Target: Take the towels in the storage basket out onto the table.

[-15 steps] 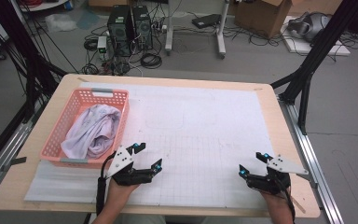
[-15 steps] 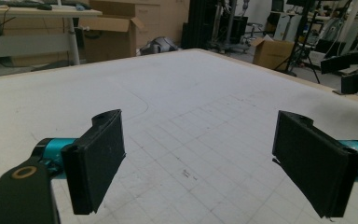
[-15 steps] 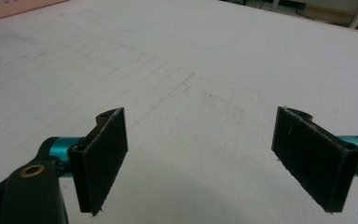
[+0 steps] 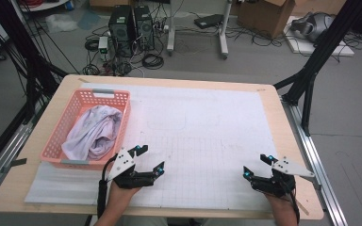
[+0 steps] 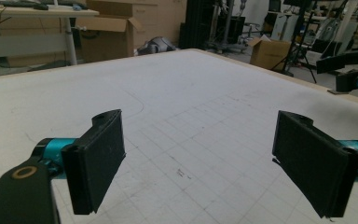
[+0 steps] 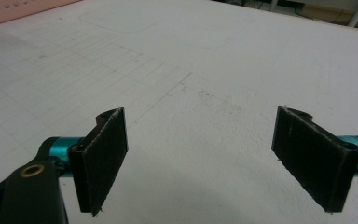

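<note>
We hold the left gripper [image 4: 150,158] over the near left part of the table [image 4: 70,84], just beside the near right corner of the basket [image 4: 59,133]. Its jaws stand spread wide with nothing between them. The pads [image 5: 100,158] are flat black rectangles with a fine matte grain, carried on teal anodised mounts, and a pale grey three-cornered plate sits on top of the body.

We hold the right gripper [image 4: 255,165] over the near right part of the table, well apart from the left one. Its jaws are likewise spread wide and empty. In the right gripper view its pads [image 6: 103,154] show slightly frayed edges.

The basket is a rectangular tray of salmon-pink plastic with perforated lattice walls and a grey handle strip at each short end. It sits along the left side of the table. Inside lies the cloth [image 4: 94,132], a soft, crumpled, pale lilac-white fabric bunched in loose folds.

The table has a light wood top with rounded corners. A white mat [image 4: 207,122] covers most of it, printed with a faint grey grid and a faint outline, with small scuffs and grey smudges.

Beyond the table we see a grey floor, black frame struts, two dark computer towers [image 4: 131,26], tangled cables and cardboard boxes [image 4: 264,16].
</note>
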